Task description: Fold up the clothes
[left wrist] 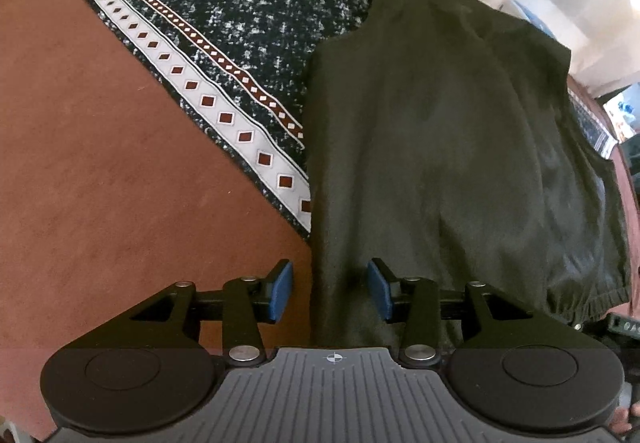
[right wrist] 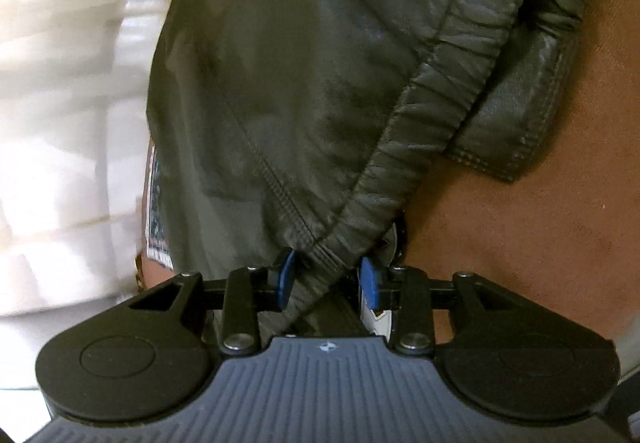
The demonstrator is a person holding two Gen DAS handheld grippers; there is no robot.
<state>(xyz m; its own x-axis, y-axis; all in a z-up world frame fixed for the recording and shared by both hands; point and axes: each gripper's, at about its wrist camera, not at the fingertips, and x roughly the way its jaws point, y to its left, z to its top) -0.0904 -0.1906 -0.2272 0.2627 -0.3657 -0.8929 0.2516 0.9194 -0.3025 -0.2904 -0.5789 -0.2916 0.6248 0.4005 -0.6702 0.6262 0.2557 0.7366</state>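
Note:
A dark olive garment (left wrist: 432, 131) lies spread over a patterned cloth and a brown surface; its gathered elastic band (left wrist: 588, 303) shows at the right. My left gripper (left wrist: 330, 289) is open, its blue pads on either side of the garment's left edge, which runs between them. In the right wrist view the same garment (right wrist: 280, 83) fills the frame. My right gripper (right wrist: 326, 283) has its blue pads apart with the elastic band (right wrist: 400, 147) passing between them; they do not look pressed on the fabric.
A black-and-white patterned cloth (left wrist: 224, 23) with a diamond border lies on the brown surface (left wrist: 100, 183). White curtains (right wrist: 68, 83) hang beyond the surface's edge. A small dark object (left wrist: 624, 323) sits at the right edge.

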